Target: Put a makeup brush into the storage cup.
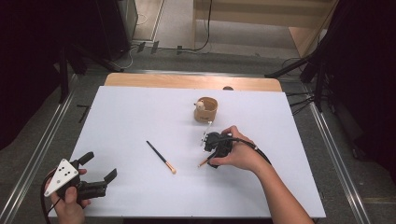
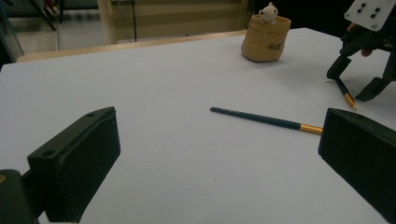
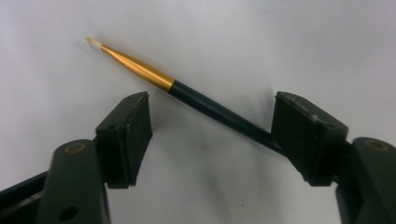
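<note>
While right tool [image 3: 210, 135] straddles brush [image 3: 205, 106], jaws apart

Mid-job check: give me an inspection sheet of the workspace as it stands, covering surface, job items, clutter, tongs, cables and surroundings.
Surface: white table, wooden strip at far edge.
Job's things: one brush lying loose mid-table; second brush lying between the right tongs' open jaws; tan cup with a small white figure inside, upright, far centre.
Clutter: nothing seen.
Tongs: left tongs open, at the near left corner, holding nothing; right tongs open, straddling the second brush.
Cables: black cable trails over the right hand.
Surroundings: grey floor, metal rails, dark stands.
</note>
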Demonstrator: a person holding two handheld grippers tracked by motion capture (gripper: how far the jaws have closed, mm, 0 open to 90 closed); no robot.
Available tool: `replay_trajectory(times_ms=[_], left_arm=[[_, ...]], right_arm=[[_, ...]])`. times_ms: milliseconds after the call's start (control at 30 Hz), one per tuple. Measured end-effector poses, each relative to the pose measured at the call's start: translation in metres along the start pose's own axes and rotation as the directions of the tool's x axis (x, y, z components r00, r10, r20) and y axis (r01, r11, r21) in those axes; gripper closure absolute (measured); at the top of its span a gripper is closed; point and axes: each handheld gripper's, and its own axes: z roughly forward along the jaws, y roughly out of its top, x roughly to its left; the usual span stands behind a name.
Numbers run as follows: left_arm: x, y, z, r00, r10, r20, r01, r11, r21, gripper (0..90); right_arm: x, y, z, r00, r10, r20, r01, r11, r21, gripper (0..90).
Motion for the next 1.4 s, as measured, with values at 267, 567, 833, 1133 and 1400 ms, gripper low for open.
replay_trajectory(times_ms=[267, 567, 833, 1133, 1400], left_arm=[[0.000, 0.000, 0.000, 1.0000, 0.001, 0.001, -0.001, 1.0000, 0.000, 0.0], [0.000, -0.001, 0.001, 1.0000, 0.000, 0.000, 0.000, 1.0000, 0.006, 0.0], [0.000, -0.001, 0.001, 1.0000, 0.000, 0.000, 0.000, 1.0000, 0.006, 0.0], [0.001, -0.001, 0.001, 1.0000, -0.001, 0.000, 0.001, 1.0000, 0.008, 0.0], [0.000, -0.001, 0.000, 1.0000, 0.001, 0.000, -0.001, 1.0000, 0.006, 0.0]], right_arm=[[-0.004, 0.001, -0.001, 0.9984, 0.012, -0.055, -0.011, 1.000, 0.021, 43.9], [-0.006, -0.001, -0.004, 0.9965, 0.028, -0.079, -0.024, 0.998, 0.051, 84.5], [-0.010, -0.007, -0.010, 0.9906, 0.128, -0.049, -0.128, 0.992, -0.008, 84.7], [-0.014, -0.014, -0.029, 0.9749, 0.215, -0.059, -0.222, 0.952, -0.212, 84.6], [-0.012, -0.015, -0.040, 0.9641, 0.249, -0.092, -0.265, 0.887, -0.379, 84.6]])
